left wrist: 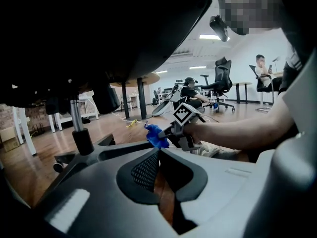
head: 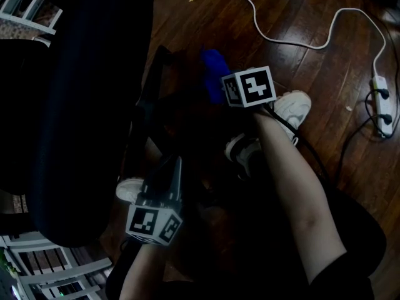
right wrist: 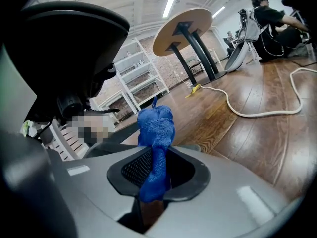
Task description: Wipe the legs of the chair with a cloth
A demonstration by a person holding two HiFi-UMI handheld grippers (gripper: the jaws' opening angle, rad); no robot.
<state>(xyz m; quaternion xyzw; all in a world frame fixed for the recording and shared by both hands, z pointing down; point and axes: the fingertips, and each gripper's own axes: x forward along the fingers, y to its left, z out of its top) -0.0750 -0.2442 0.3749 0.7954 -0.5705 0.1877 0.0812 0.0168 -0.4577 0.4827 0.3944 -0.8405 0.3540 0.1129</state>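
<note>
Left hand-held gripper (left wrist: 159,155) jaws together, empty; chair leg (left wrist: 126,148) just ahead of it. Right hand-held gripper (right wrist: 157,155) clamped on blue cloth (right wrist: 156,128), by that leg.

In the head view we see a dim, underexposed scene: the chair seat (head: 81,105) is nearly black, and only the wooden floor (head: 294,17) carries patches of glare from overhead. In both gripper views we find bright, even light from ceiling strip lights (right wrist: 171,1), with the seat's underside in silhouette. Wide-angle distortion bends straight lines toward the edges, whose corners fall dark. The blue cloth (right wrist: 156,128) is sharp and strongly coloured.
</note>
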